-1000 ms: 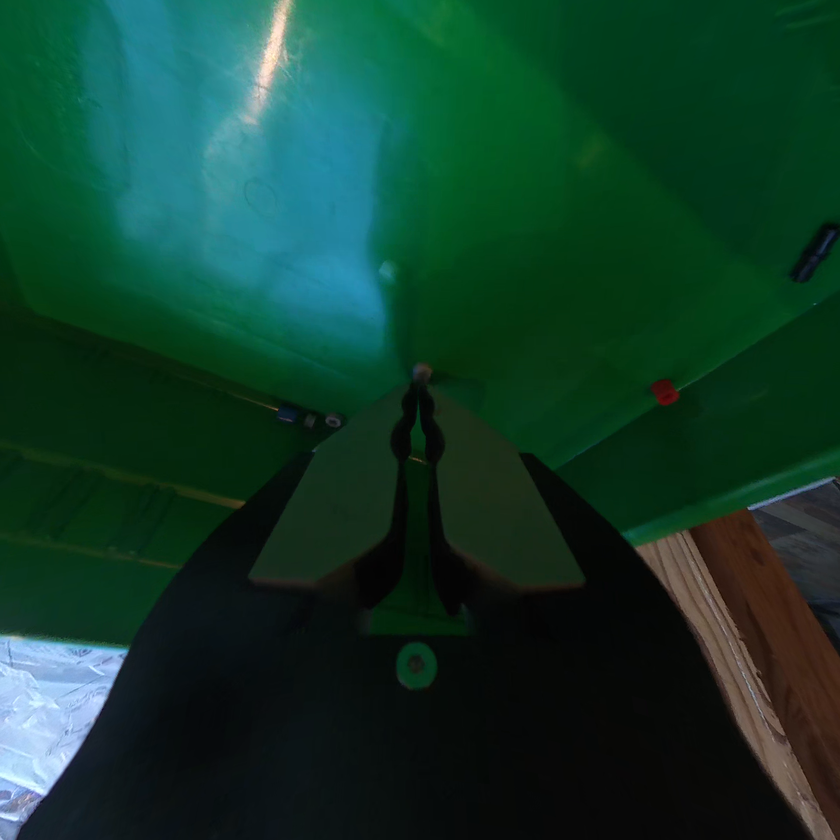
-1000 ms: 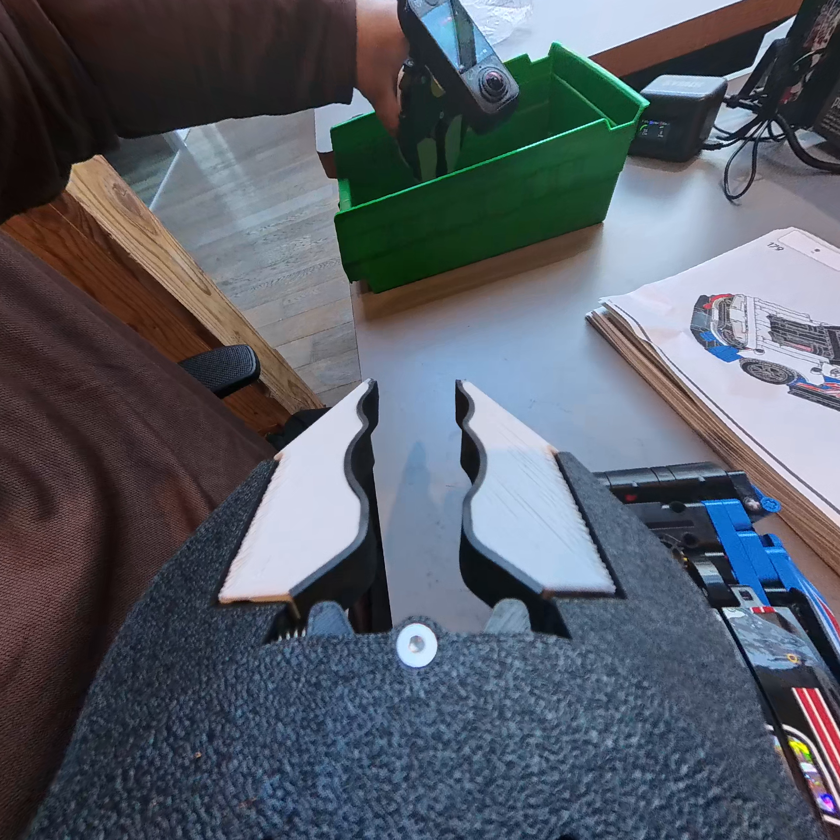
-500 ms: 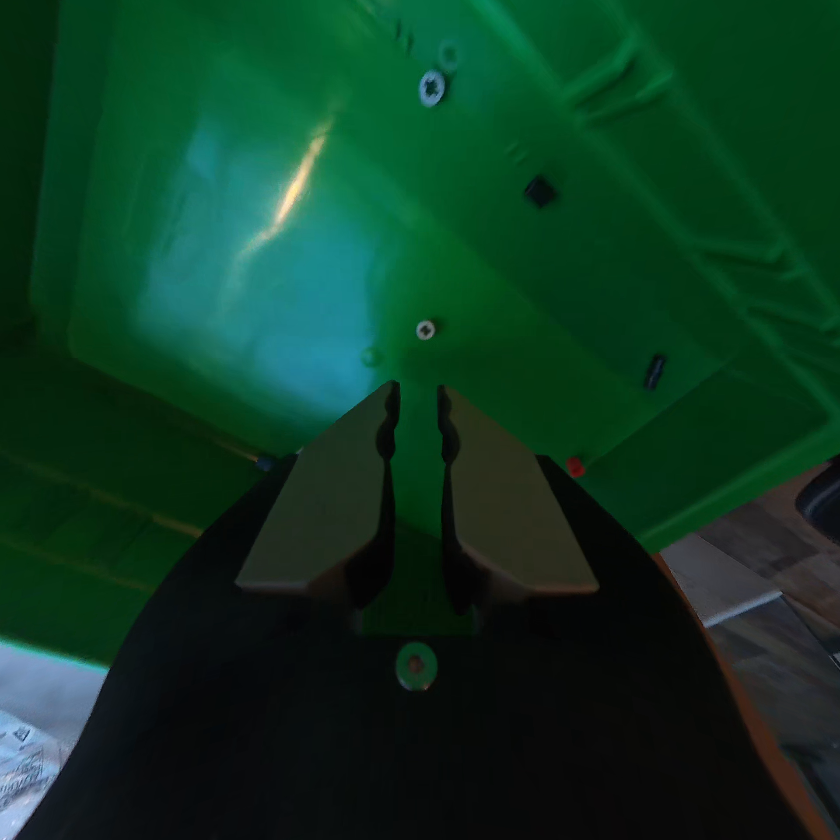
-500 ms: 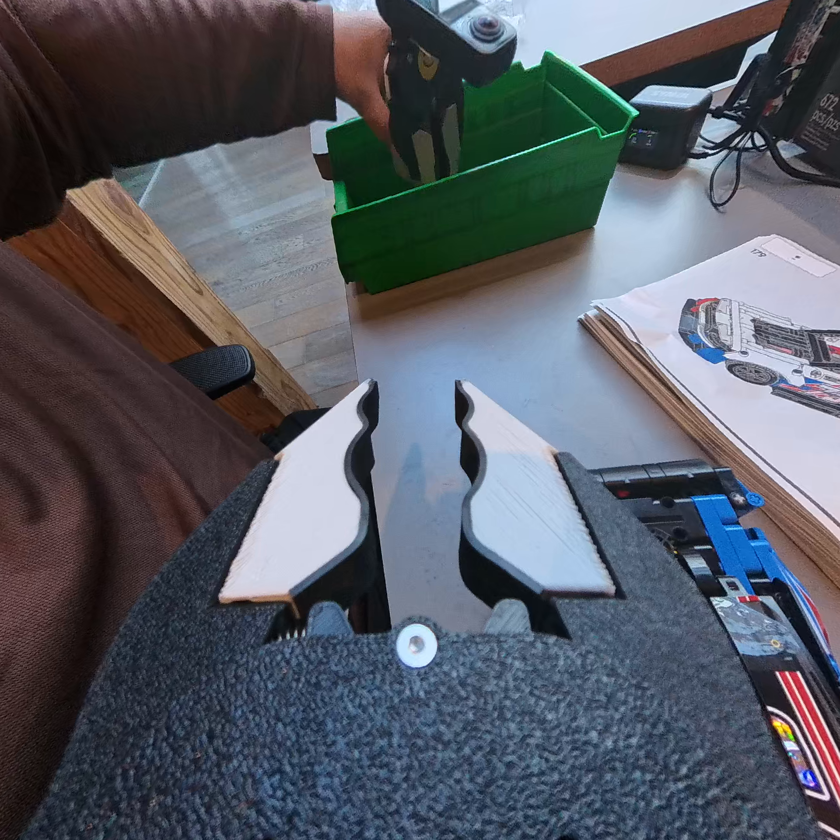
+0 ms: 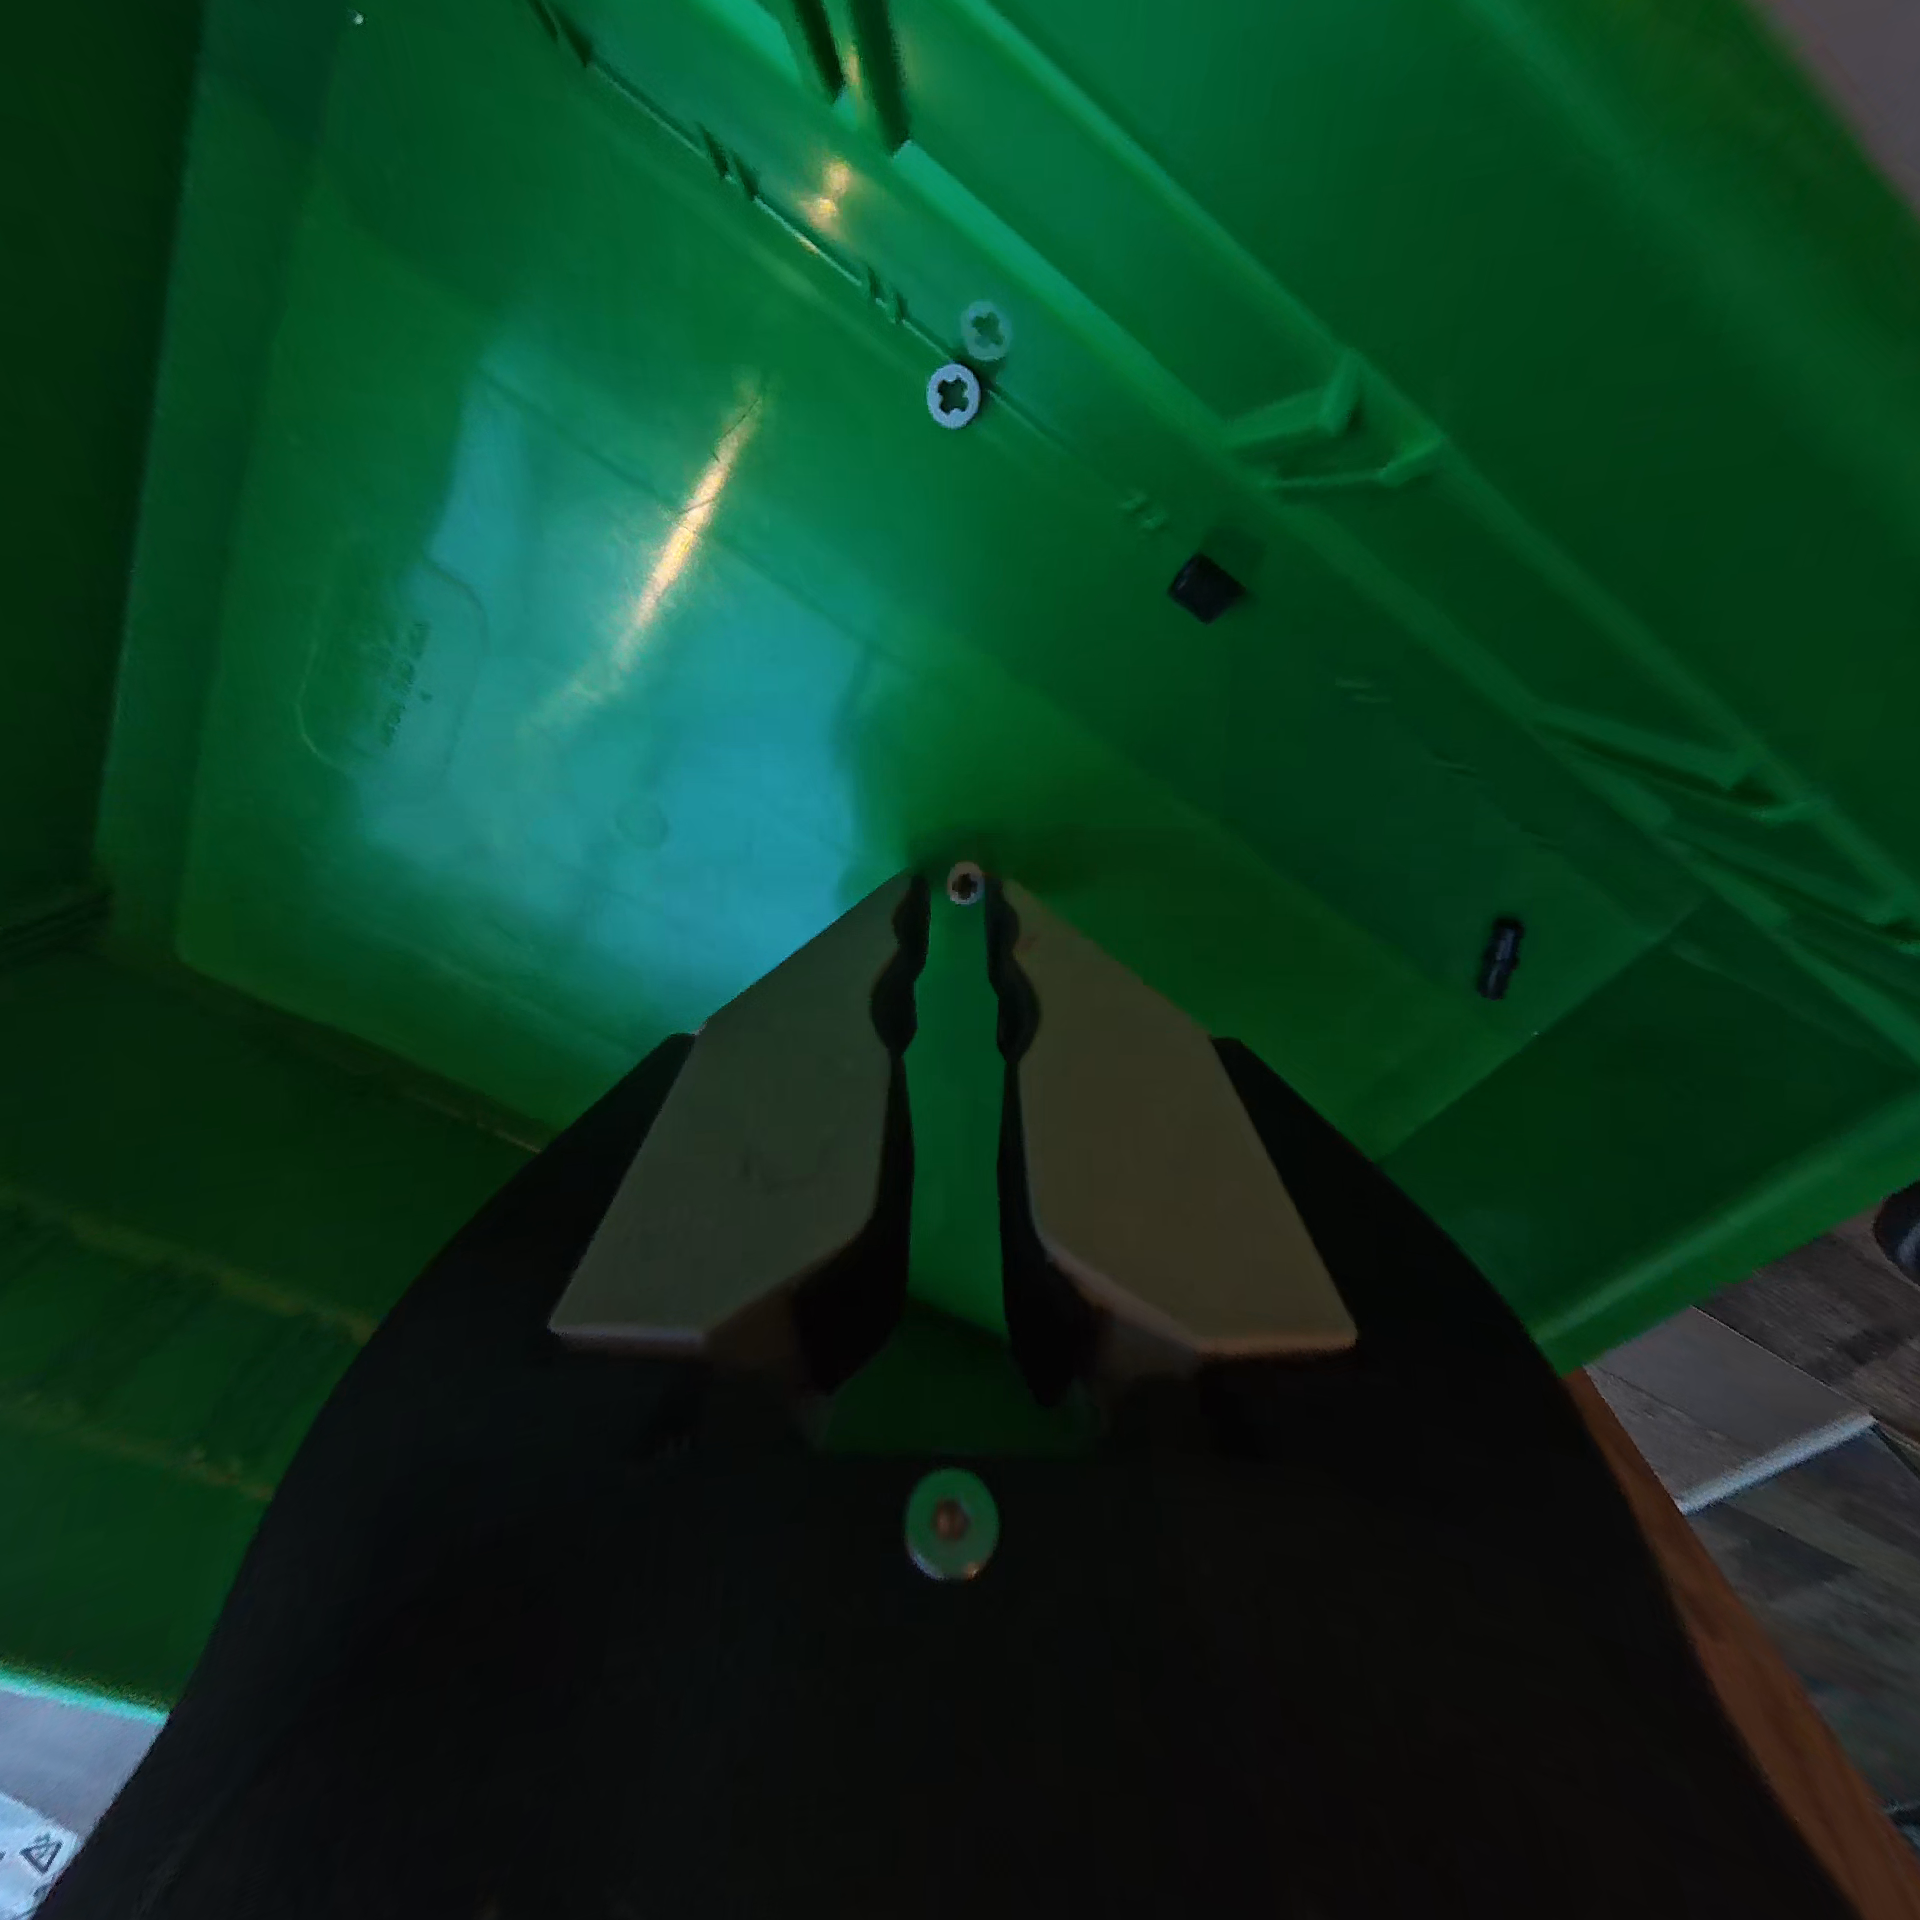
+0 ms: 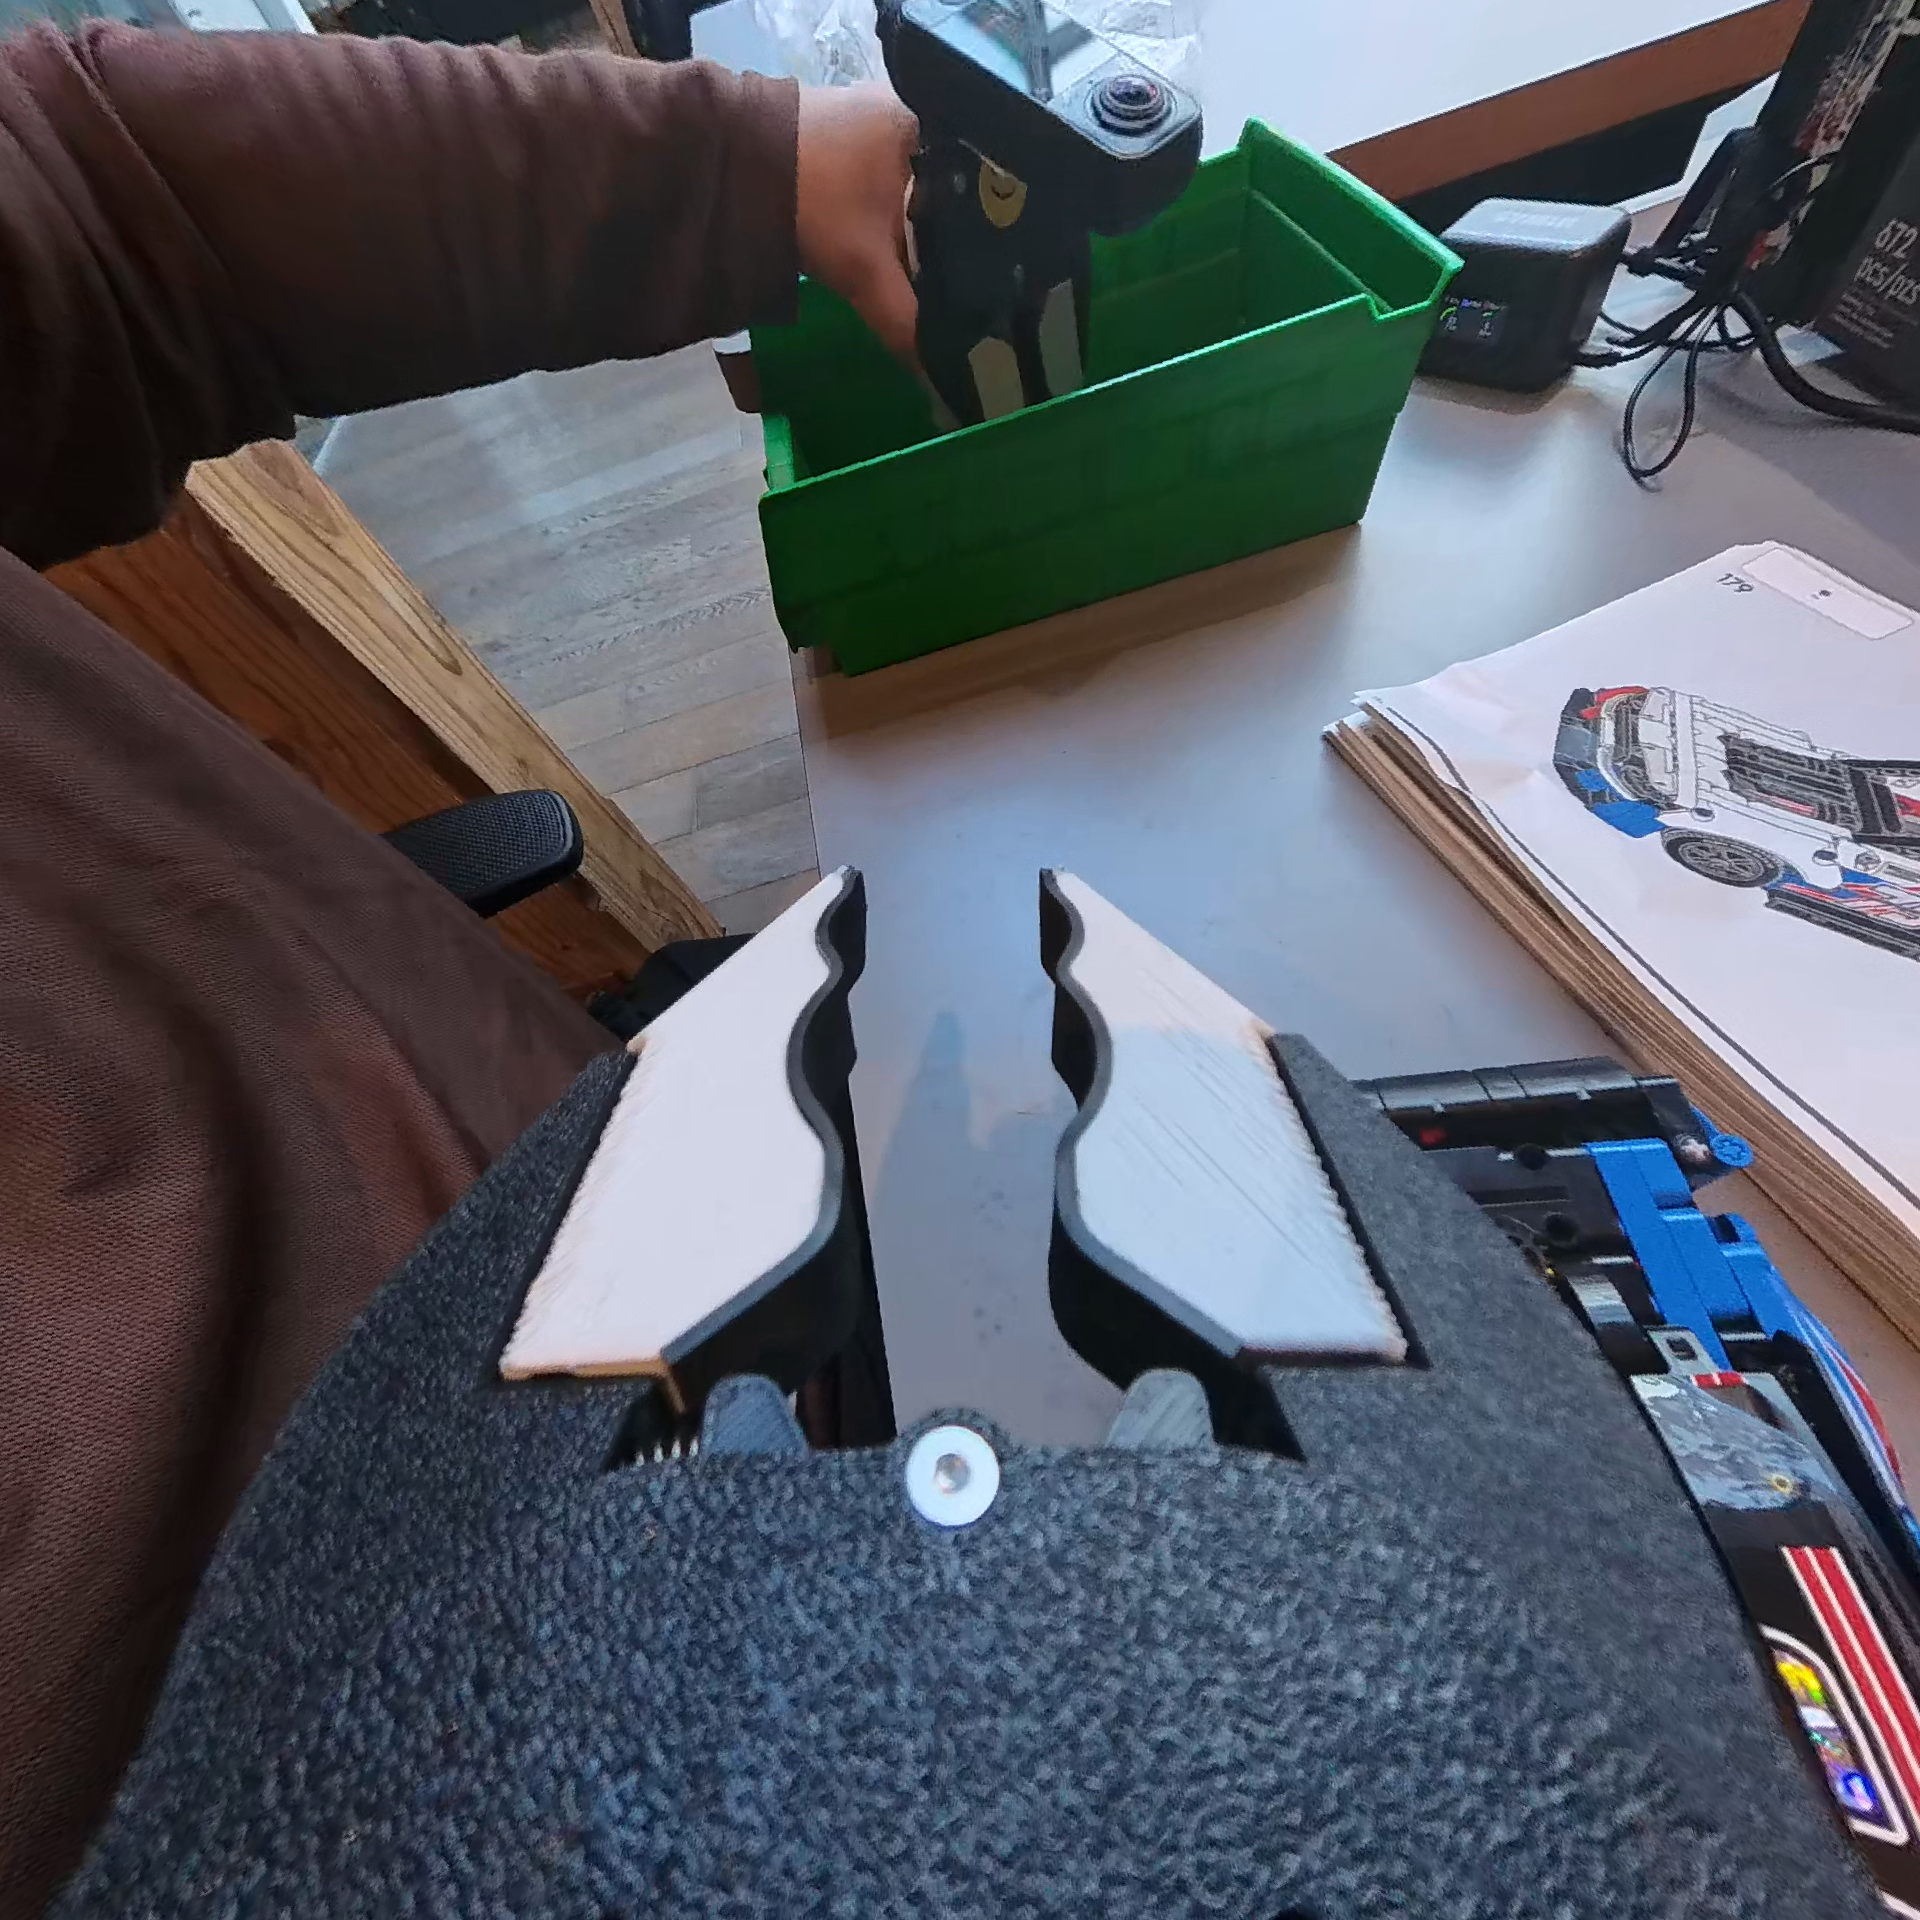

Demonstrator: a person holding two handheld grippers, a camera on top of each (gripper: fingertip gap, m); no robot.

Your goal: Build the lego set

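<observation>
My left gripper (image 5: pixel 954 890) is down inside the green bin (image 5: pixel 520 644). Its jaws stand a narrow gap apart around a small grey round piece with a cross hole (image 5: pixel 965 883) on the bin floor. The piece sits right at the tips and I cannot tell if they touch it. My right gripper (image 6: pixel 951 883) is open and empty above the grey table (image 6: pixel 1143 831). The partly built black and blue lego car (image 6: pixel 1662 1247) lies just right of it. The left gripper (image 6: pixel 997 364) also shows in the right wrist view, held in the bin (image 6: pixel 1091 499).
Another grey cross-hole piece (image 5: pixel 955 396) and two small black pieces (image 5: pixel 1205 587) (image 5: pixel 1503 956) lie on the bin floor. A stack of instruction pages (image 6: pixel 1714 810) lies at the right. A black power box (image 6: pixel 1527 281) with cables stands behind the bin. A wooden frame (image 6: pixel 416 665) is at the left. My hands' fingertips stand some 35 cm from each other.
The left gripper let go of the small grey piece, opened, then came back over it with the jaws narrowing around it. The right gripper stayed open and drifted slightly.
</observation>
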